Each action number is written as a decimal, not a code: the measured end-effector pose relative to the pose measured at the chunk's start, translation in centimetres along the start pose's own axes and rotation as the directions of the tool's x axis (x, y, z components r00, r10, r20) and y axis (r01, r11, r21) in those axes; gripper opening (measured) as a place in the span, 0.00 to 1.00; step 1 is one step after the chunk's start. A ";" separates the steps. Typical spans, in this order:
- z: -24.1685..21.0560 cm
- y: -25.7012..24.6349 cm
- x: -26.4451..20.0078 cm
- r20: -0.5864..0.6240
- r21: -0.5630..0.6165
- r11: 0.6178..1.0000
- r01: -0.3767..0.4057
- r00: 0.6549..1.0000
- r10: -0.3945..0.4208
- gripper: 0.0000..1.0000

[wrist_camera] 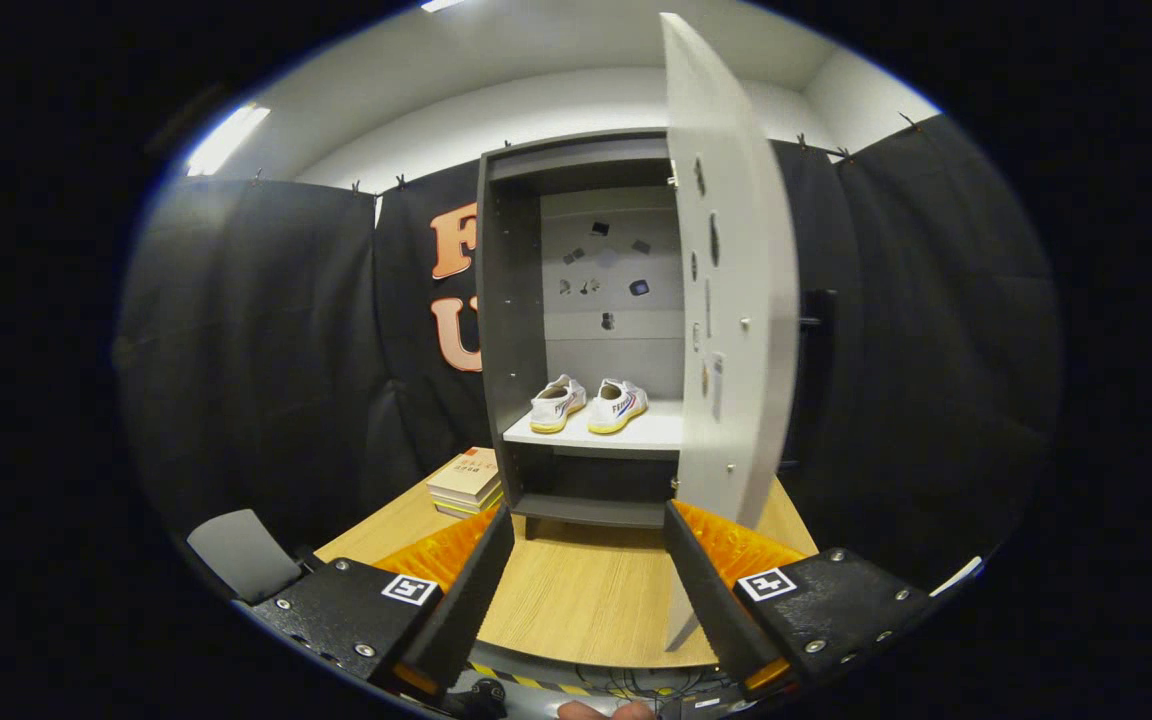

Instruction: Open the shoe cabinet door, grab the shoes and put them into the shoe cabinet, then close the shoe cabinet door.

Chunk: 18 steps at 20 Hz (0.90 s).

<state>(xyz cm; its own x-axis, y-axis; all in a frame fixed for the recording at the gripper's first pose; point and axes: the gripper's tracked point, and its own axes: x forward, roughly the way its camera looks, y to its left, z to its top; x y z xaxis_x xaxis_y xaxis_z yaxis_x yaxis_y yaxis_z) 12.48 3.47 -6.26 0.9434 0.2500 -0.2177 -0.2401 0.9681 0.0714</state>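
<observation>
The white shoes [588, 405] stand on the shelf inside the shoe cabinet [511, 330], any brand too small to read, its door [736, 290] swung open, and the gripper [586, 560] spreads wide, holding nothing.

Claw [588, 530] open; shoes [588, 405] in cabinet [511, 330], door [736, 290] ajar.

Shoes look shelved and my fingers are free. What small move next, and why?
Probably swing the open gripper right, behind the pale grey cabinet door, to start pushing it shut. The pair of white sneakers with yellow soles already sits on the light shelf inside the dark grey shoe cabinet, the fingers hold nothing, and the door stands open just ahead of the right finger.
</observation>
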 end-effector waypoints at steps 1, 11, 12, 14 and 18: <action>0.2 -1.5 -0.6 0.012 0.021 1.000 0.014 1.000 -0.014 0.93; 0.4 -15.9 1.5 0.056 0.148 0.971 0.186 0.979 -0.196 0.95; 0.7 -16.2 2.1 0.060 0.149 0.971 0.186 0.979 -0.196 0.95; 1.6 -16.3 3.1 0.070 0.147 0.972 0.183 0.978 -0.194 0.95; 2.4 -16.9 3.6 0.075 0.111 0.969 0.222 0.970 -0.231 0.94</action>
<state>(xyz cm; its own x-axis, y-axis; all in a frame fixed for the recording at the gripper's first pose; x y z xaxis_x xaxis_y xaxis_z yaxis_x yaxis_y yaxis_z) 20.47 -12.02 -5.92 0.9878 0.0174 -0.1548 0.0027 0.9916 0.1291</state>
